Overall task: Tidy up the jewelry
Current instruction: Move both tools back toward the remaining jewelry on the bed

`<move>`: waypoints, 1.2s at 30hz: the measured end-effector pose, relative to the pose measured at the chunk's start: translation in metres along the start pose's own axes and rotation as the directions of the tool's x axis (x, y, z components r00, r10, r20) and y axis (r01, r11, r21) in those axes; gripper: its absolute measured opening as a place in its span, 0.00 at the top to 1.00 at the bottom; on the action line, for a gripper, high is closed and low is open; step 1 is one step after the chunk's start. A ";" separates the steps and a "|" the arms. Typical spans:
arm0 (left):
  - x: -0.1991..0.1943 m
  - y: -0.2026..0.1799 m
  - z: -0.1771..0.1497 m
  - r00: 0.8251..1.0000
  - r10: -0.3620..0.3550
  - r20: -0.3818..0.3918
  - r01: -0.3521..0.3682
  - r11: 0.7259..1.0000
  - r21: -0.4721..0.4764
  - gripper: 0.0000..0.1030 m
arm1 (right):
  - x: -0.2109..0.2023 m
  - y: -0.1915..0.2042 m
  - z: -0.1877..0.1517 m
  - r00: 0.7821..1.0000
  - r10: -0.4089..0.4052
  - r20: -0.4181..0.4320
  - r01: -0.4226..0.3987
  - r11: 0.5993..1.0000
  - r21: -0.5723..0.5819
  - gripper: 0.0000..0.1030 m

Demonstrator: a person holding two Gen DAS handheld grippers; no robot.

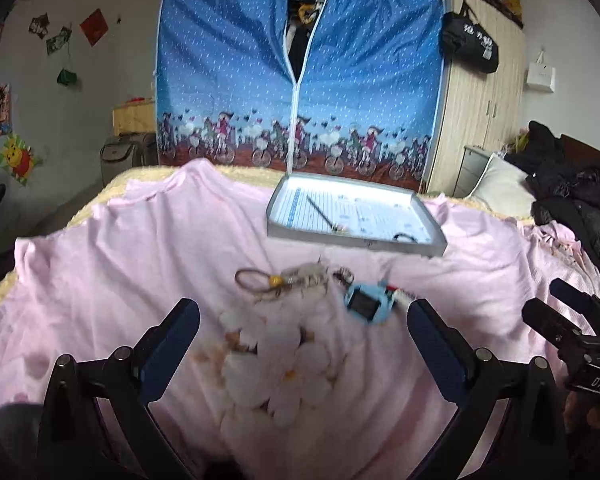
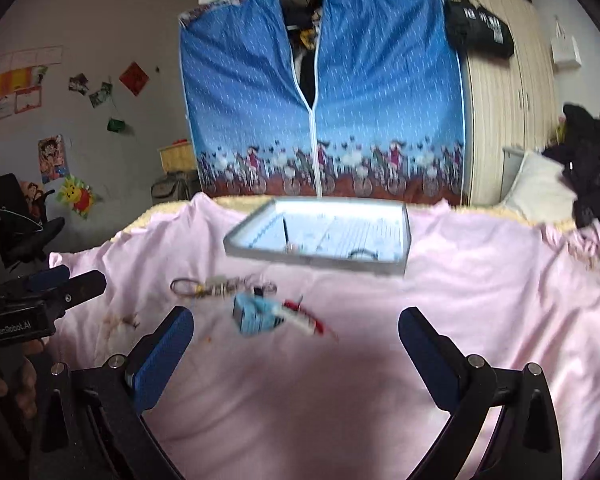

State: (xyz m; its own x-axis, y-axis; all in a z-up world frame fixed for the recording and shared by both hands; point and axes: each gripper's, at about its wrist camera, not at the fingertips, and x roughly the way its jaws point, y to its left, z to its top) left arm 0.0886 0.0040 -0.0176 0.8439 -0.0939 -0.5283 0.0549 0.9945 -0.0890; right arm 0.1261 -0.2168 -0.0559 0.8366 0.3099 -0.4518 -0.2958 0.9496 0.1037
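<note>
On the pink bedspread (image 1: 120,264) lie a brown cord loop with a yellow bead and a furry charm (image 1: 284,278), and a light blue watch-like piece (image 1: 366,300) with a red and white piece beside it. Behind them sits a shallow grey box lid (image 1: 436,246) lined with patterned paper, holding a thin dark stick (image 1: 320,211) and a small black ring (image 1: 404,237). My left gripper (image 1: 304,320) hovers open just short of the charms. My right gripper (image 2: 296,326) is open too, with the blue piece (image 2: 256,314) and the cord loop (image 2: 216,286) ahead between its fingers. The box lid (image 2: 312,258) lies beyond.
A blue fabric wardrobe (image 1: 300,80) with its zip half open stands past the bed. A wooden cupboard (image 1: 484,92) with a black bag is to the right. Dark clothes (image 1: 580,204) and a pillow lie on the bed at right. The other gripper shows at each view's edge.
</note>
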 end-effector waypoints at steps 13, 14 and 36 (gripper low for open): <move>0.018 -0.001 -0.019 0.984 0.016 -0.177 -0.019 1.000 -0.016 0.01 | 0.026 -0.016 -0.029 0.971 0.005 -0.240 0.026 0.992 0.123 0.00; 0.020 0.000 -0.019 0.982 0.014 -0.190 -0.019 1.000 -0.022 0.01 | 0.029 -0.016 -0.029 0.967 0.014 -0.254 0.019 0.992 0.127 0.00; 0.117 -0.026 0.014 0.872 -0.134 -0.471 0.223 0.965 0.140 0.01 | 0.124 -0.074 0.004 0.870 0.073 -0.488 -0.027 0.995 0.101 0.16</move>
State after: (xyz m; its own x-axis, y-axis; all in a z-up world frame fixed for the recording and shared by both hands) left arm 0.1934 -0.0326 -0.0648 0.4774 -0.2367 -0.8462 0.3160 0.9449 -0.0860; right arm 0.2536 -0.2487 -0.1161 0.4813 0.3163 -0.8175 -0.2701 0.9408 0.2049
